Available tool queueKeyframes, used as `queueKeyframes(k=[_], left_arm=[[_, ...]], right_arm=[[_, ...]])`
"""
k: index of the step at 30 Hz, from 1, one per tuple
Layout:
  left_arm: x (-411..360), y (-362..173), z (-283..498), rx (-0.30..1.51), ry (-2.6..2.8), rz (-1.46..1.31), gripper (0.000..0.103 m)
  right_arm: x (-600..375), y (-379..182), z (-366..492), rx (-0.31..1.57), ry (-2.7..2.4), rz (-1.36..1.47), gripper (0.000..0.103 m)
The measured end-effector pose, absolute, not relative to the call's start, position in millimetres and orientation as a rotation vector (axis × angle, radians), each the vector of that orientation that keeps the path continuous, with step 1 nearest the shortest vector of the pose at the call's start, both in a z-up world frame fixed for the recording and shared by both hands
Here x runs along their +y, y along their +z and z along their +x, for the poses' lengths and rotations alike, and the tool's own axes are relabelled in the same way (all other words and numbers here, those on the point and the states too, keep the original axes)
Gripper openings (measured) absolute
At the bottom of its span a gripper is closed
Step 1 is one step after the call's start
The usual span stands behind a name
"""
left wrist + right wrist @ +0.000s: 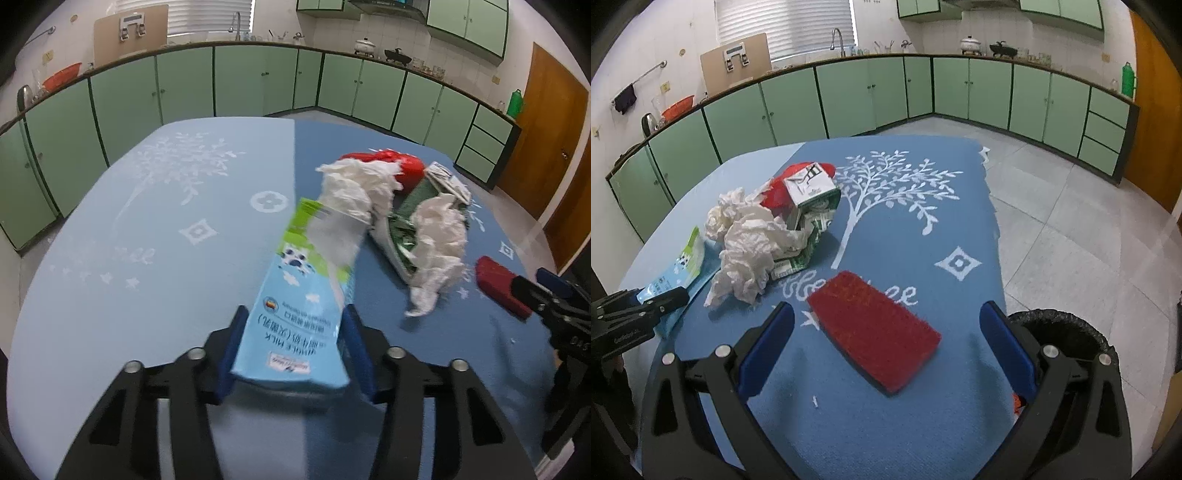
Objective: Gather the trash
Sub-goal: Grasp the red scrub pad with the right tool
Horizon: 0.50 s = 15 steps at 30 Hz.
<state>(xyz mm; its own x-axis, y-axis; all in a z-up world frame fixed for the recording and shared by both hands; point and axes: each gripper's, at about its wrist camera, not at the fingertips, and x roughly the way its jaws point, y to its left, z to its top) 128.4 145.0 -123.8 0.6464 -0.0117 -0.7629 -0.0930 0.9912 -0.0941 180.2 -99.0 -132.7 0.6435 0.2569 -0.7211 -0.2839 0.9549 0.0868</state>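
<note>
Left wrist view: I am looking across a table (pixel 110 229) draped in a blue cloth (pixel 905 236) printed with a white tree, and I am using that table as my reference for everything else. Green cabinets (pixel 184 85) are curving behind the table's far side. A black-lined trash bin (pixel 1060 336) is standing on the floor just off the table's right edge. Near the table's middle, a heap of rubbish is sitting together: a crumpled white tissue wad (pixel 746 243) is leaning against a torn green-and-white carton (pixel 812 199), with something red (pixel 406 166) behind them toward the table's far side. My left gripper (pixel 291 328) is clenching a light blue milk carton (pixel 306 284) between its blue pads, the carton pointing away from me toward the heap, with another tissue (pixel 354 188) at its far end; I cannot tell whether the two are touching. On the table's near right part, a red scouring pad (pixel 875 328) is lying flat. My right gripper (pixel 886 317) is spread wide, its fingers hovering on either side of that pad without touching it.
</note>
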Motion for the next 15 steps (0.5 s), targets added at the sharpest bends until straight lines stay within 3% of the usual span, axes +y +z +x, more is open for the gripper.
queueKeyframes(k=[2, 4, 6, 15], left_arm=[[140, -123, 128, 0.867, 0.043, -0.133, 0.047], [138, -123, 126, 0.868, 0.035, -0.132, 0.047], [135, -122, 126, 0.867, 0.033, -0.126, 0.046], [128, -120, 127, 0.878, 0.034, -0.105, 0.047]], right_arm=[[-96, -136, 181, 0.833, 0.321, -0.05, 0.096], [-94, -138, 181, 0.849, 0.339, -0.058, 0.079], [-94, -141, 182, 0.879, 0.362, -0.058, 0.072], [-98, -136, 168, 0.881, 0.395, -0.028, 0.068]])
